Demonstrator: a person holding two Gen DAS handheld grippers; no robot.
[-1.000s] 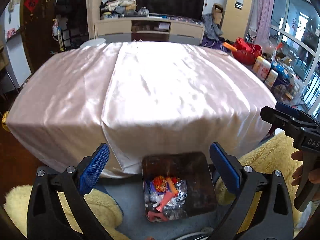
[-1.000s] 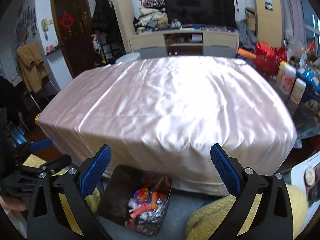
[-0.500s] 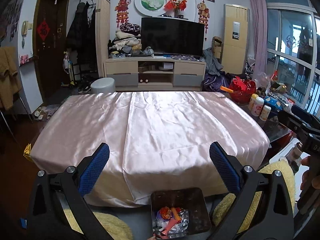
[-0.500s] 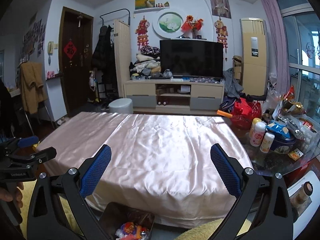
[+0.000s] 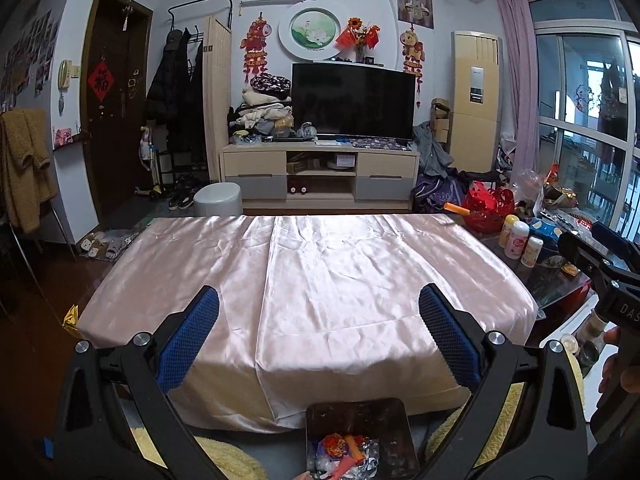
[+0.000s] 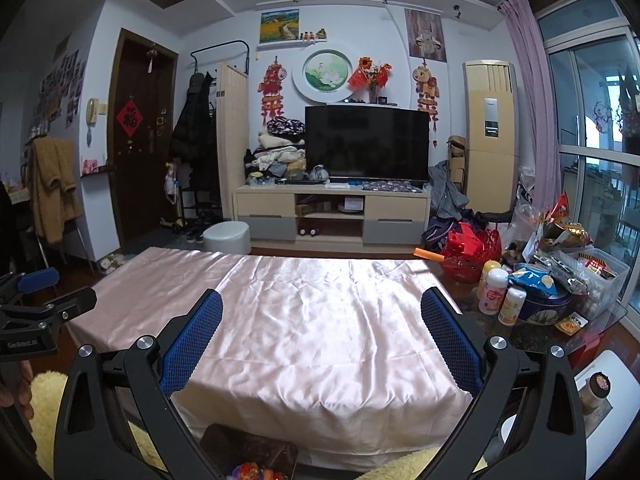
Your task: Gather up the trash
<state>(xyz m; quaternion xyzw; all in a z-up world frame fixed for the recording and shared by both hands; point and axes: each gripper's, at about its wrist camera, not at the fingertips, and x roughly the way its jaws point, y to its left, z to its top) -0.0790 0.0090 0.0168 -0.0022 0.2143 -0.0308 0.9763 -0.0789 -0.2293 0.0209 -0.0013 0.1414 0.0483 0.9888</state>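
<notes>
A dark square bin (image 5: 384,416) stands on the floor at the table's near edge, with colourful wrappers and foil (image 5: 344,454) inside; its rim shows at the bottom of the right wrist view (image 6: 256,446). My left gripper (image 5: 319,332) is open and empty, raised above the bin and facing over the table. My right gripper (image 6: 321,334) is open and empty, held level to its right. Each gripper shows at the edge of the other's view. The pink satin tablecloth (image 5: 320,280) is bare.
A glass side table (image 6: 560,320) at the right holds bottles, a blue tin and snack packs. Yellow fluffy cushions (image 5: 224,456) flank the bin. A white stool (image 6: 226,238), a TV cabinet (image 6: 332,216) and a red basket (image 6: 472,252) lie beyond the table.
Both grippers have risen and tilted up from looking down at the bin to looking across the table and room. Both stayed open and empty.
</notes>
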